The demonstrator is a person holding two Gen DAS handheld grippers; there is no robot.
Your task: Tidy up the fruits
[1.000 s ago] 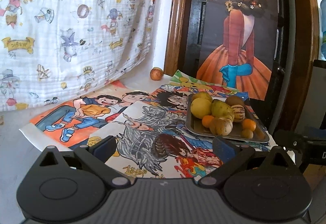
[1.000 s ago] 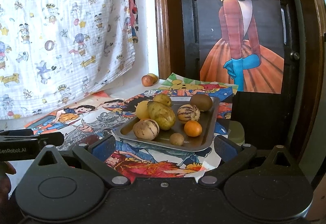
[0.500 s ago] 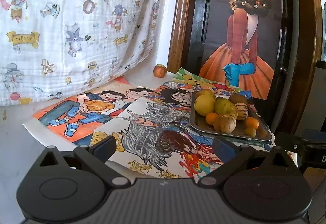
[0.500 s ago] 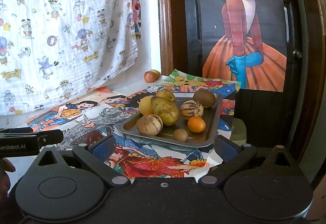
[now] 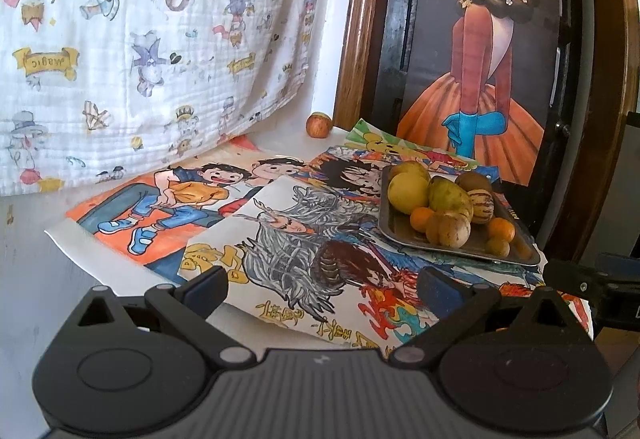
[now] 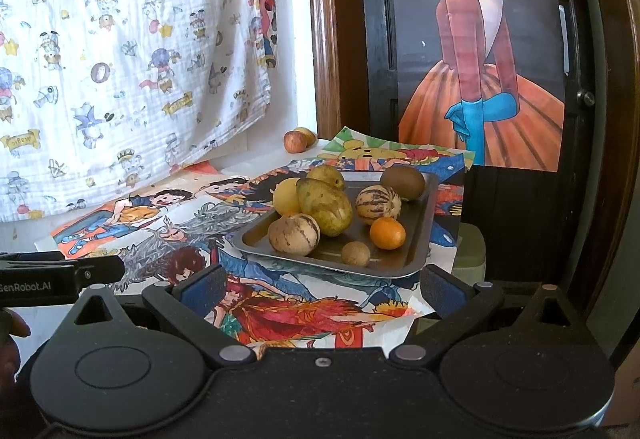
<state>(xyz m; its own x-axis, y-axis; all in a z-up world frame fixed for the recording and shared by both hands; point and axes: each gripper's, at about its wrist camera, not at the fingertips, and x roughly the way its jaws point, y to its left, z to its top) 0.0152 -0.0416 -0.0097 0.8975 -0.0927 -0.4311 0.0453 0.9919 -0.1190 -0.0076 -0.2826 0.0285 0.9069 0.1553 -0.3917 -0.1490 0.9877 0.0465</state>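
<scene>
Left tongs [image 5: 322, 285]: fingers spread wide, nothing between them, held level and low over the near edge of the tabletop [image 5: 40, 271], aimed across the drawings [image 5: 288, 235] with the tray [image 5: 400, 235] ahead and off to their right. Right tongs [image 6: 322, 285]: also spread wide and empty, level, pointing almost straight at the tray's near rim, short of it, not touching.

Tray is a metal baking sheet sitting on the drawings, near the tabletop's right end, in front of the dark door with the girl poster [image 6: 480, 79]. All fruit below placed relative to the tray:
- inside, far left: yellow round fruit [image 6: 286, 195], big green pear [image 6: 324, 205] leaning against it, second pear [image 6: 326, 175] behind
- inside, near left: tan striped melon [image 6: 294, 233]
- inside, centre: striped melon [image 6: 378, 203]
- inside, far right corner: kiwi [image 6: 402, 181]
- inside, near right: orange [image 6: 387, 233], small brown round fruit [image 6: 355, 253] just beside it
- outside, well behind and left, by the door frame: apple [image 6: 294, 141]

View differences:
- Right view shows a second yellowish fruit [image 6: 306, 135] tucked behind the apple; left view shows the apple only.
- Left view shows a second orange [image 5: 422, 218] on the tray's left side, hidden behind the melon in right view.
- Right view catches the left tongs' body at its left edge, with a fingertip [image 6: 16, 327] of the person below it; left view catches the right tongs' body at its right edge.

Printed cloth [image 5: 140, 39] hangs behind the tabletop, left of the tray.
</scene>
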